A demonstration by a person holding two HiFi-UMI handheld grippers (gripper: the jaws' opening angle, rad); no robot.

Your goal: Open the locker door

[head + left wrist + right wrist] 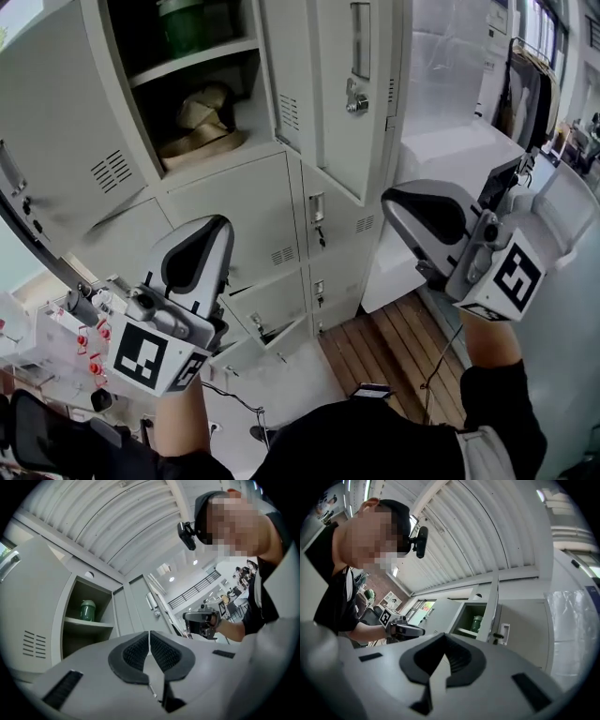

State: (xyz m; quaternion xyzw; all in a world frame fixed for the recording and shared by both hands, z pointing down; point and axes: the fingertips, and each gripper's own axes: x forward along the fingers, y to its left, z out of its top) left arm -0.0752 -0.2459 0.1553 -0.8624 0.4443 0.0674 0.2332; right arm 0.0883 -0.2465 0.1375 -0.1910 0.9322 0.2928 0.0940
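hanging open leftward, locker door (58, 136) stands upright; left hand-held gripper (217, 231) and right hand-held gripper (392, 202) closed, empty

Grey left gripper (212, 229) and right gripper (394, 201) bear marker cubes (142, 357); sleeves (502, 401) seemingly black.

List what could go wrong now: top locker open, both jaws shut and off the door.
1. The open door stands out on the left gripper's side; lifting that hand could knock it.
2. The beige bundle sits near the shelf's front; a bump might spill it.
3. A bottom door looks ajar near the floor cable: snag risk.
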